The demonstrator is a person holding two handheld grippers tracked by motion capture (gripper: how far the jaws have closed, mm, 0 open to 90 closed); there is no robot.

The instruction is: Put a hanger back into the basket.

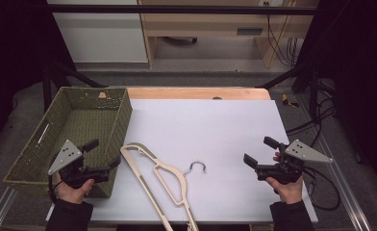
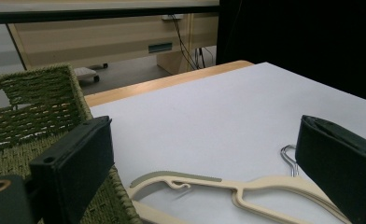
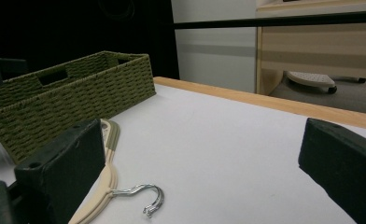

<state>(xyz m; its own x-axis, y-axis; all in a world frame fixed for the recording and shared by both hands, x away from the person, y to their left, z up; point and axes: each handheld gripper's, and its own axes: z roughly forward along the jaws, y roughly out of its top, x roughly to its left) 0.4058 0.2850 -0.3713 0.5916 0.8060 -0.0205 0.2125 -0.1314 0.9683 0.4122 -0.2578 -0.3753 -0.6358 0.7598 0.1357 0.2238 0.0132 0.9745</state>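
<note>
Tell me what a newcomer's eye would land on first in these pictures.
First the cream hanger, lying flat on the white table near the front edge, its metal hook pointing toward the middle. Next the green woven basket at the table's left side, right beside the hanger. Last the two open tongs, the left tongs over the basket's near corner and the right tongs hovering over bare table at the right.

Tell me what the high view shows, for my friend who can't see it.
A cream hanger lies on a white table between two open hand-held grippers, left and right. A green woven basket sits at the table's left edge.
</note>
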